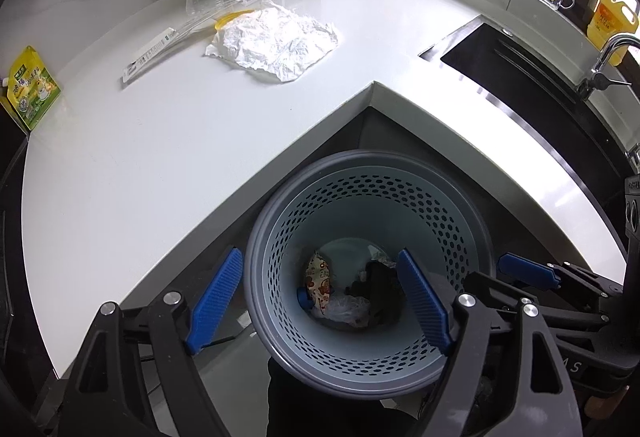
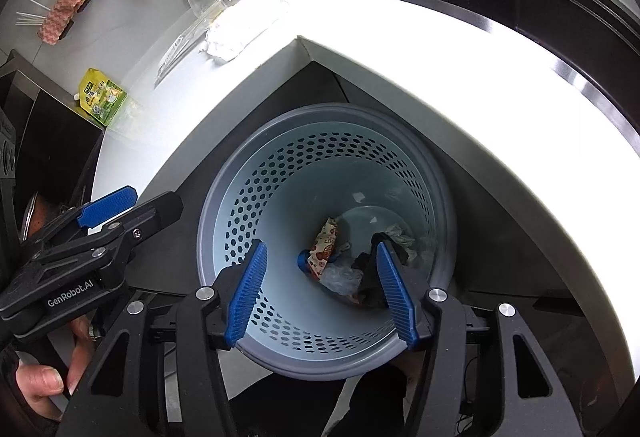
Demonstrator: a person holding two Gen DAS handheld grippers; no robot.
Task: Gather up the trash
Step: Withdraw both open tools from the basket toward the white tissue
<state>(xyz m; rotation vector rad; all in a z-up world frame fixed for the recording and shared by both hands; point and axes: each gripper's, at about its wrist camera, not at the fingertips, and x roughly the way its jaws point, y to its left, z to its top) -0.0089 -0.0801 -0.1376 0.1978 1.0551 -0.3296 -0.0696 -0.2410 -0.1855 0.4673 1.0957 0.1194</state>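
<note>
Blue-padded tongs (image 1: 320,301) gape empty above grey bin (image 1: 360,173) holding trash (image 1: 320,277)

Grey-blue perforated bin (image 1: 452,237); white countertop (image 1: 160,141); white crumpled paper (image 1: 276,41); yellow-green pouch (image 1: 30,87); blue gripper pads (image 1: 216,295).

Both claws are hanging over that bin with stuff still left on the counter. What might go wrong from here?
Three possible snags:
1. The crumpled white paper lies flat, so the left gripper might slide over it.
2. The clear plastic wrapper is thin and slippery; it may slip out.
3. The bin sits below the counter edge, so a light scrap released early could miss it.
</note>
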